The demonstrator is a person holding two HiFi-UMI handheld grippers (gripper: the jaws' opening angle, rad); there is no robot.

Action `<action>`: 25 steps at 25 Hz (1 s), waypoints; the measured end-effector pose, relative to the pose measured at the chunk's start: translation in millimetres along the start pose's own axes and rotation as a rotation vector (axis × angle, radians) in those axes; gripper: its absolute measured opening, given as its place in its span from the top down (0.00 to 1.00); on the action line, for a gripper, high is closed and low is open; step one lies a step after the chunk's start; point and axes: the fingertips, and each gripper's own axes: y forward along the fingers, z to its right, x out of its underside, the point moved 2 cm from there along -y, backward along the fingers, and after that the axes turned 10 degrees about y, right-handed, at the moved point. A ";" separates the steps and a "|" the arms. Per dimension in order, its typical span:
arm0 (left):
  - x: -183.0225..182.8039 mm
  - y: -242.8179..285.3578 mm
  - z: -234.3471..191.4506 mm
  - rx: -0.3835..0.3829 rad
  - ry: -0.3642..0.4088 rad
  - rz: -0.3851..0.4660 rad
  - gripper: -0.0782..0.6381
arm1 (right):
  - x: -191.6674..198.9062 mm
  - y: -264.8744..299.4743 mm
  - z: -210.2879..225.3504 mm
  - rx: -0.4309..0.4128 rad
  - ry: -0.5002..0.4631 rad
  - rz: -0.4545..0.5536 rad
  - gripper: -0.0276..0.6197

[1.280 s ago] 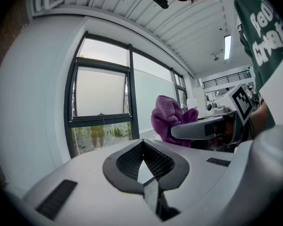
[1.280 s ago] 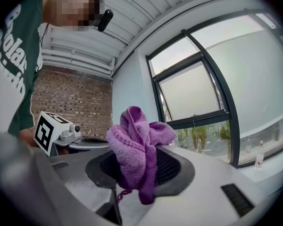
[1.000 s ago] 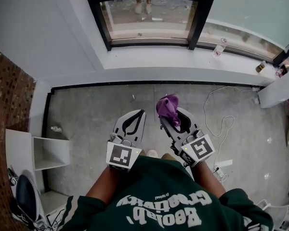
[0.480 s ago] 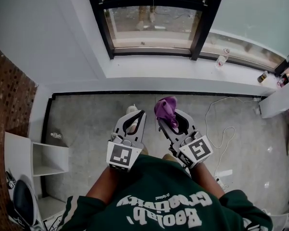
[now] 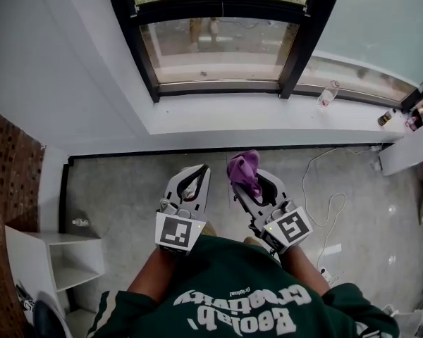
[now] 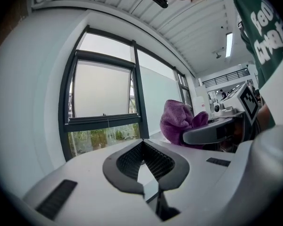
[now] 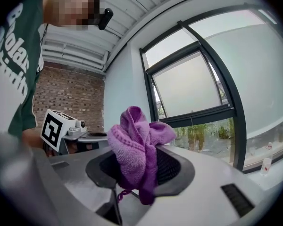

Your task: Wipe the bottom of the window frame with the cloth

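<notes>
Grey concrete floor [image 5: 127,182] lies below us, and across it, beyond a deep white sill [image 5: 197,115], stands the black window frame [image 5: 218,86] whose bottom rail we judge has not yet been wiped. Both grippers hang close to our body, well apart from that rail.

Our right gripper [image 5: 244,183] has its jaws clamped on the purple cloth [image 5: 244,169], which bunches into a loose wad above the pads with a short tail drooping below. Our left gripper [image 5: 199,171] has its jaws drawn together on nothing.

We see a few ways this could go wrong. The cloth is held as a lump, not spread, so it may touch the rail only at one point and leave strips unwiped. If the wad drags on the rail, it could work out of the pads. The sill is deep, so reaching the rail means leaning over it, and the hard jaw tips could scrape the frame if we press too low. A small clear plastic bottle [image 5: 326,94] lies on the sill near the right upright, and a long stroke to that side could knock it away.

As for the room, the sill looks smooth and painted. A brick wall [image 5: 14,167] closes our left side, with a white shelf unit [image 5: 53,255] at its foot. A white cable [image 5: 323,185] loops over the floor at our right, near enough to catch a foot.
</notes>
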 end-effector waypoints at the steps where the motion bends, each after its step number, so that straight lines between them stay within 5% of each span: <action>1: 7.0 12.8 -16.4 0.004 -0.003 -0.002 0.88 | 0.1 18.4 8.3 0.007 0.002 -0.007 0.70; 13: 22.9 204.3 -278.3 0.078 0.026 0.054 0.88 | -77.7 284.8 113.6 0.105 -0.029 -0.004 0.70; 25: 37.7 279.4 -378.8 0.096 -0.030 0.098 0.88 | -101.5 406.8 156.9 0.124 -0.066 -0.057 0.70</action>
